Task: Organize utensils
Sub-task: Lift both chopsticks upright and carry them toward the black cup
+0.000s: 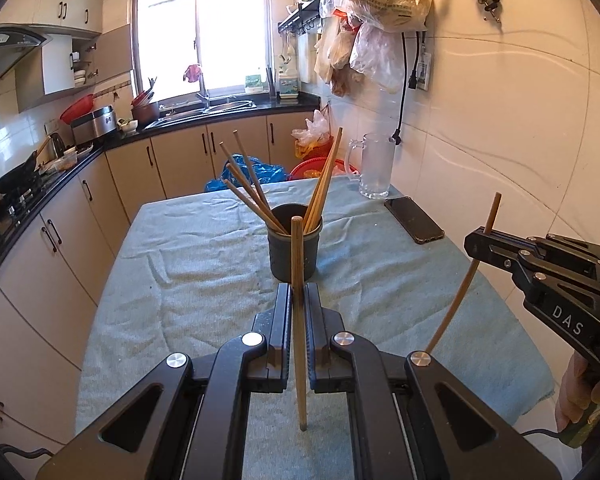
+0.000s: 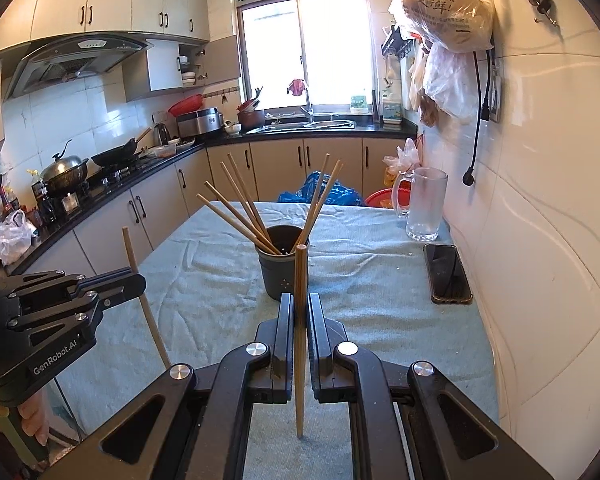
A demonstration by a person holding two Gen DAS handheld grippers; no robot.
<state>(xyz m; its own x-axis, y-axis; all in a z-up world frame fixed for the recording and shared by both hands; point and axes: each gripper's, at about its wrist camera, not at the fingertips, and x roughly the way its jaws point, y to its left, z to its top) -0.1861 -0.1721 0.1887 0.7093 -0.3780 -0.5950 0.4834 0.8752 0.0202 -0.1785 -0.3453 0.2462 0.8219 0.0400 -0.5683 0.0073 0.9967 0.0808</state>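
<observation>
Table: we see its blue-green cloth (image 1: 188, 288) under everything.
Holder: one dark cup (image 1: 295, 249) stands mid-table, just beyond both grippers' tips.
Left gripper (image 1: 298, 294): clamped on one upright chopstick (image 1: 298, 320).
Right gripper (image 2: 299, 304): clamped on one upright chopstick (image 2: 300, 340).
Count: we count six chopsticks (image 2: 240, 216) in the cup, two held.
</observation>
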